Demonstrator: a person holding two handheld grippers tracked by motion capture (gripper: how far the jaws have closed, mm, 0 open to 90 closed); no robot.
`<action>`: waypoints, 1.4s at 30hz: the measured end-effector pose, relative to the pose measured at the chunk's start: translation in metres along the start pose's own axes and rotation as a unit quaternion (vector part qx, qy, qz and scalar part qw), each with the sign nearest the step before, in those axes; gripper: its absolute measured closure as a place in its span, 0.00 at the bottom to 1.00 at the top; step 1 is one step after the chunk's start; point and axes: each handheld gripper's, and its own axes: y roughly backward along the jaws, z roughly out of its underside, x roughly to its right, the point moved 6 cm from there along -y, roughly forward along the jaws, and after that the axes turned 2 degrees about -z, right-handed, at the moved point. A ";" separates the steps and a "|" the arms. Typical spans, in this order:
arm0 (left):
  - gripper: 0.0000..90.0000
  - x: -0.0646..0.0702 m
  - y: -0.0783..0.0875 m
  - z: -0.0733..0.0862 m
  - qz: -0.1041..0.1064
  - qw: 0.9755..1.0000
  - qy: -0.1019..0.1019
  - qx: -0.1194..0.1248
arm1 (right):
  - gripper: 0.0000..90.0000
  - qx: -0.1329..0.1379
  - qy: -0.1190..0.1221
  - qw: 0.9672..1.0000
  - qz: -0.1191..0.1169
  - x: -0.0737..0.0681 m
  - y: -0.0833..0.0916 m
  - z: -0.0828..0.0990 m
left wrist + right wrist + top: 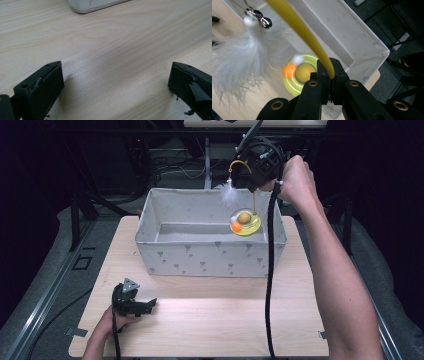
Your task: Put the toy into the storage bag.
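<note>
One cat toy (244,220), yellow-green disc base with orange and white balls, curved yellow wand (298,27) with white feather (235,65), right claw (329,75) clamped on wand above one grey fabric bin (200,257), left claw (116,85) spread apart over desk (112,47)

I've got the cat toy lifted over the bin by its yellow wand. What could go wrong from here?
1. The right gripper is shut on the thin yellow wand alone, right at its end; the round base hangs below and could swing or slip out.
2. The base hangs close to the fabric bin's right wall, so it may catch the wall on the way down.
3. The white feather dangles loose and could snag the rim or land outside the bin.
</note>
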 end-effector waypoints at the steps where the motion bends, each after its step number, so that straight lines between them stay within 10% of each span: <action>1: 0.00 0.000 0.000 0.000 0.000 1.000 0.000 0.000 | 0.98 0.000 0.000 1.000 0.000 0.000 0.000 0.000; 42: 0.00 0.000 0.000 0.000 0.001 1.000 0.000 0.000 | 0.98 -0.025 -0.077 0.997 0.010 0.052 -0.062 0.028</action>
